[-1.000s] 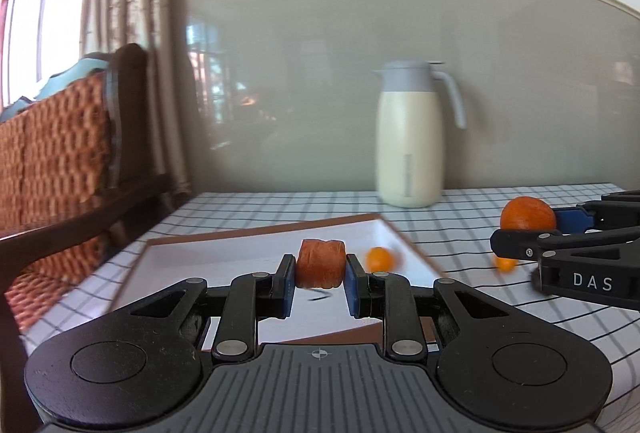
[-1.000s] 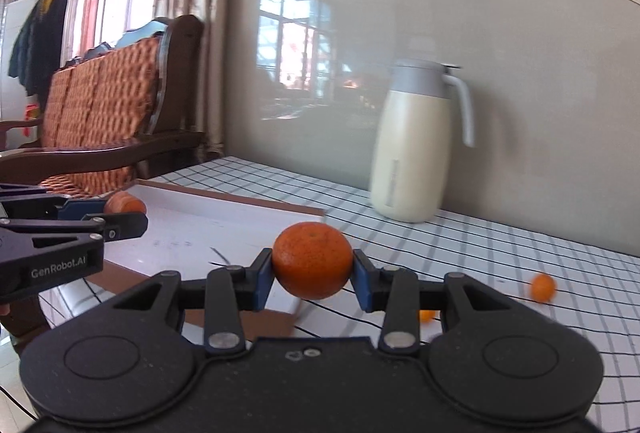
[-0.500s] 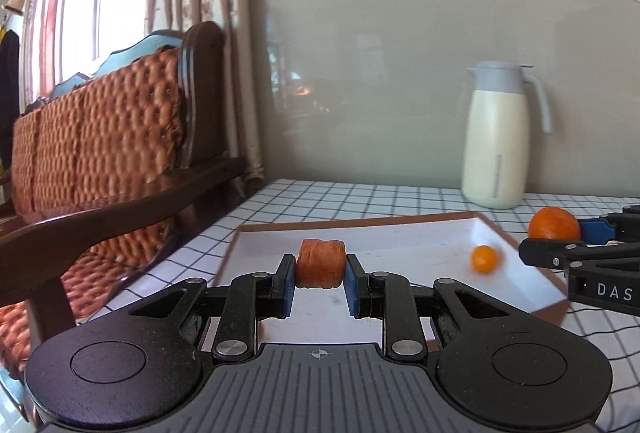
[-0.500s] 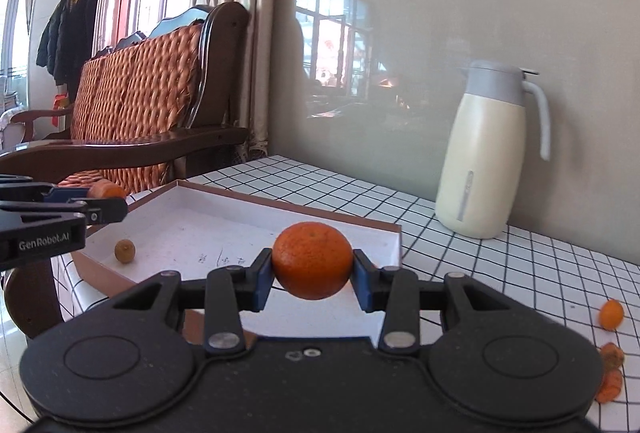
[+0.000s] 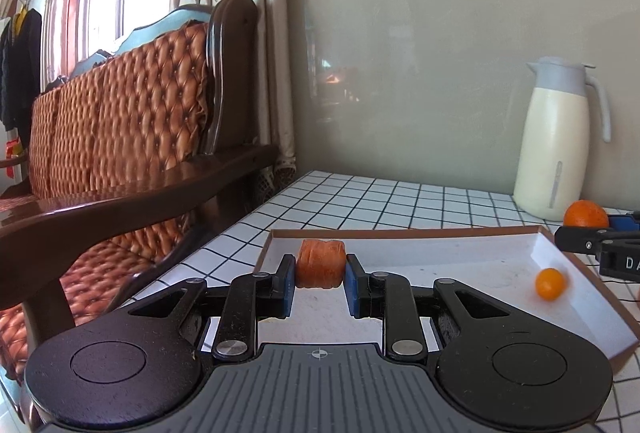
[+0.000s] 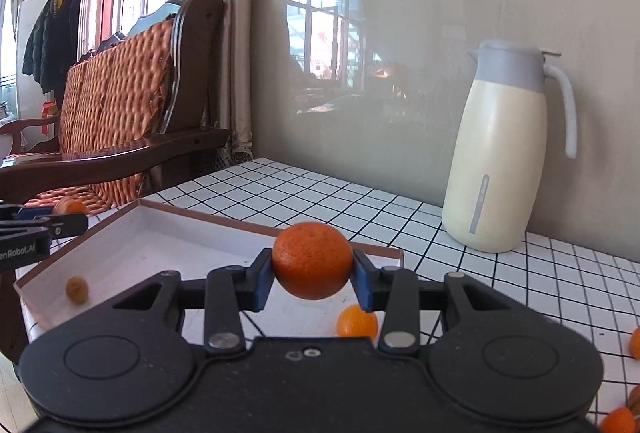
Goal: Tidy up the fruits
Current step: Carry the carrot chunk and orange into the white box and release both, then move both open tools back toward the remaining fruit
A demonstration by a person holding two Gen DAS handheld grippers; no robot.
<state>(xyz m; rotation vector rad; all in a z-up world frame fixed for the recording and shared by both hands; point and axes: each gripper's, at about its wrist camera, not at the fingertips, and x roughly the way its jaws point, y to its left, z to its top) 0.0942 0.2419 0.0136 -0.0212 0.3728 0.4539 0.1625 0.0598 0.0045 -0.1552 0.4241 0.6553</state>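
Left gripper (image 5: 320, 283): closed on a ridged, dried-looking orange fruit piece (image 5: 320, 264), pinched between its blue pads and held above the near-left end of the tray.
Right gripper (image 6: 313, 283): closed on a round mandarin (image 6: 312, 259), held above the tray's right end.
Tray (image 5: 460, 231): shallow white box with a brown rim, lying on the table.
Tray contents: one small round orange fruit (image 5: 550, 283) on the white floor near the right wall; the right wrist view also shows a small brownish fruit (image 6: 77, 288) near the tray's left corner.
Table (image 5: 360, 201): white cloth with a black grid.
Loose fruit (image 6: 618, 420): small orange pieces on the cloth at far right, outside the tray.
Jug (image 5: 558, 137): cream with a grey lid, upright beyond the tray against the wall.
Bench (image 5: 120, 137): wooden with orange padding, left of the table.
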